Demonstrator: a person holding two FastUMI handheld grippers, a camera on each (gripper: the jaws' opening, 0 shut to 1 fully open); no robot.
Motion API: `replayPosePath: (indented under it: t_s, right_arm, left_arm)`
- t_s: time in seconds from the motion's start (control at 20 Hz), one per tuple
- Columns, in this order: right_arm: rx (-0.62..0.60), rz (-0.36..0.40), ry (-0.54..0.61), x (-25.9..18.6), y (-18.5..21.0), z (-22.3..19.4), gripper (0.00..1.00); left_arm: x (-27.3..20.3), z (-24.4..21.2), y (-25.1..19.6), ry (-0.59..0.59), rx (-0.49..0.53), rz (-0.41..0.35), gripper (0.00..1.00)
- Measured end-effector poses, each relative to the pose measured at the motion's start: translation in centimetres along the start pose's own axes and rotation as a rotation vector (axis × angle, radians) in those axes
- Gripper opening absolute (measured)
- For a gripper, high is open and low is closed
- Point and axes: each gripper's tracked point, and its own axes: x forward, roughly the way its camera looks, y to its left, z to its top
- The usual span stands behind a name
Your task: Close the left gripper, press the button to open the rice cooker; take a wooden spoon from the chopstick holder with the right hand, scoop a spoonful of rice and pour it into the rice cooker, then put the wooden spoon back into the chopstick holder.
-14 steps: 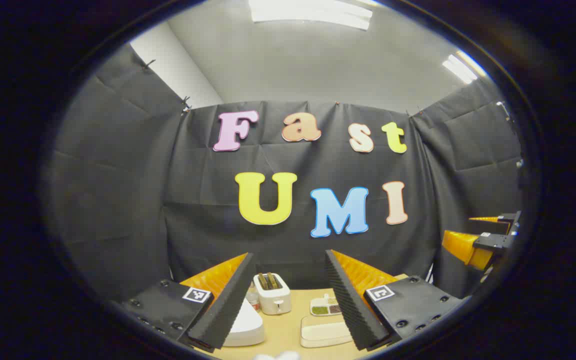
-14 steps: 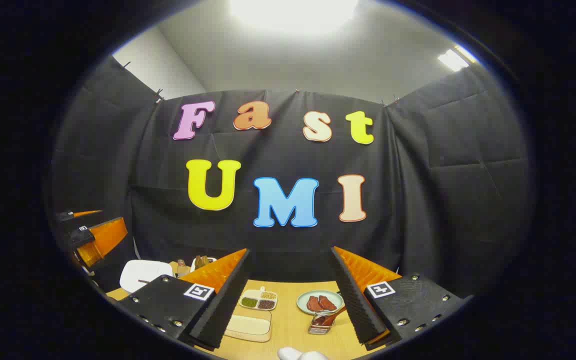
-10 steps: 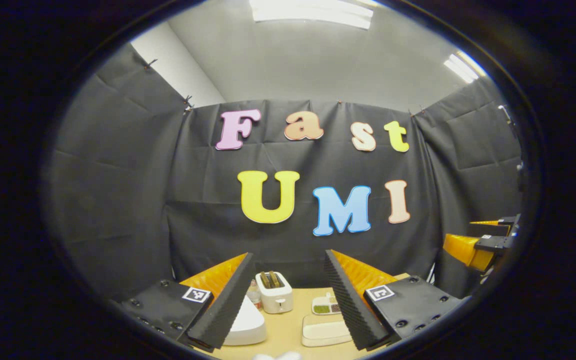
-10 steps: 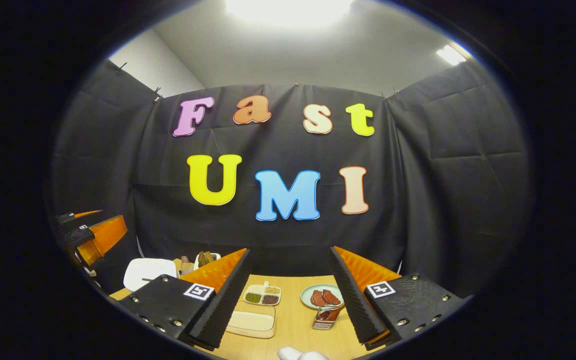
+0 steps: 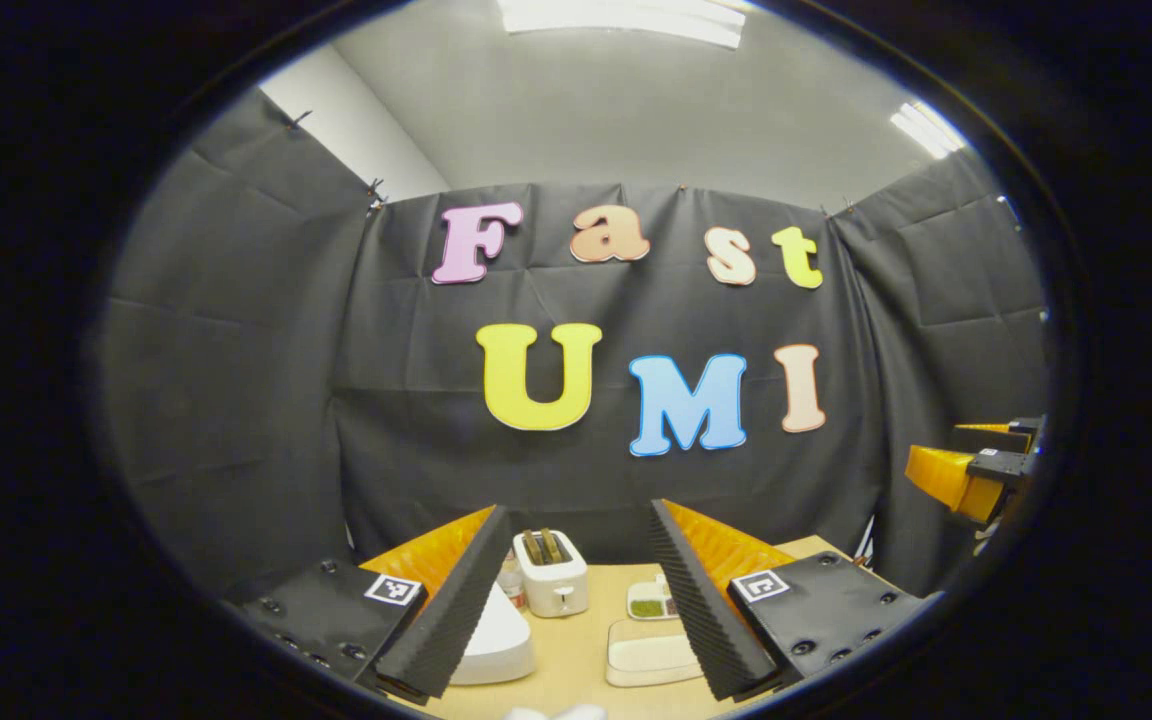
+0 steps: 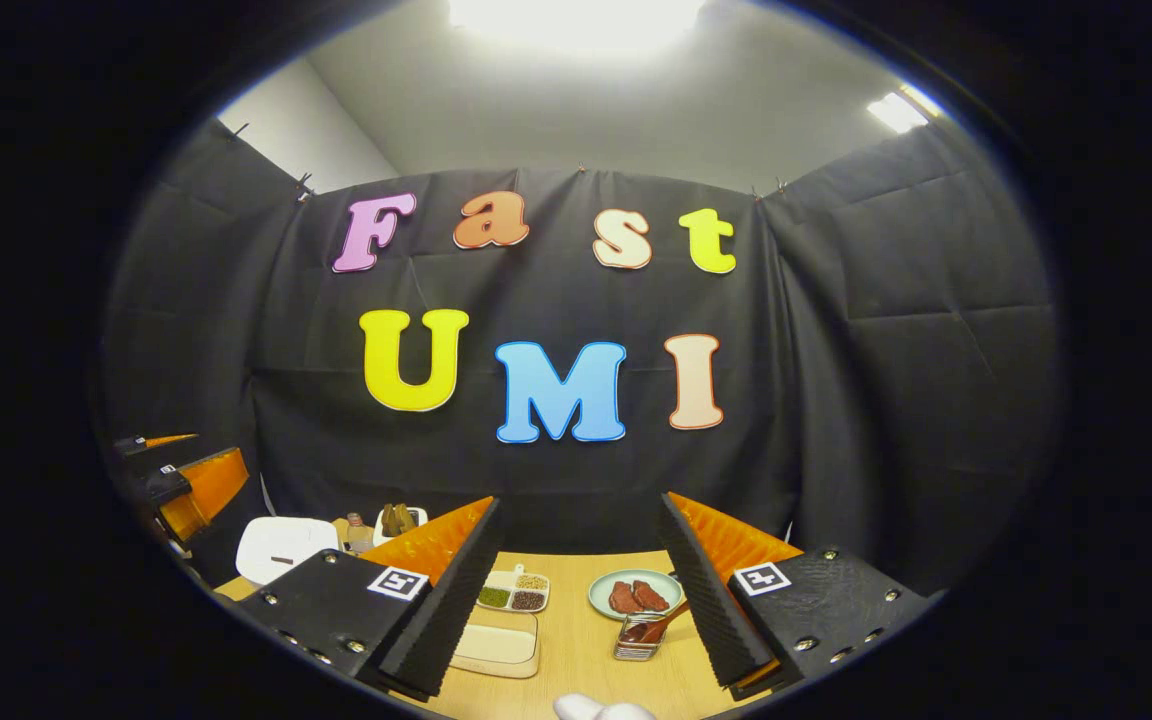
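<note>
My left gripper (image 5: 578, 510) is open and held above the table's near edge, nothing between its fingers. The white rice cooker (image 5: 498, 640), lid down, sits low on the left, partly behind my left finger. A shallow tray of rice (image 5: 651, 655) lies to its right. My right gripper (image 6: 581, 500) is open and empty too. In the right gripper view a metal chopstick holder (image 6: 639, 640) with a wooden spoon (image 6: 661, 628) leaning in it stands just inside the right finger. The rice tray (image 6: 498, 645) and the rice cooker (image 6: 281, 545) lie to the left.
A white toaster (image 5: 553, 585) stands behind the cooker on the wooden table (image 6: 586, 650). A divided dish of beans (image 6: 514, 592) lies behind the rice tray, and a plate of meat (image 6: 636, 595) behind the holder. Black cloth walls close in the back and sides.
Both grippers have tipped slightly downward, so the table items sit higher in each view. The right gripper view has also turned a little to the right. Both stay open.
</note>
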Motion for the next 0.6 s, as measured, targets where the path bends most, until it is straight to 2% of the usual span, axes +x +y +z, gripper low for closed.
replayPosePath:
  t_s: [0.5, 0.55, 0.6]
  right_arm:
    - [-0.011, -0.005, -0.005, 0.2, 0.0, 0.2, 0.95]
    - [-0.011, -0.006, 0.001, 0.3, -0.1, 0.1, 0.95]
    - [-0.010, -0.001, 0.005, 0.3, 0.1, -0.1, 0.95]
  left_arm:
    - [0.9, -0.2, 0.3, -0.002, 0.012, -0.005, 0.96]
    - [1.1, -0.1, 0.1, -0.003, 0.017, -0.018, 0.92]
    - [1.2, -0.3, -0.1, -0.001, 0.019, -0.029, 0.78]
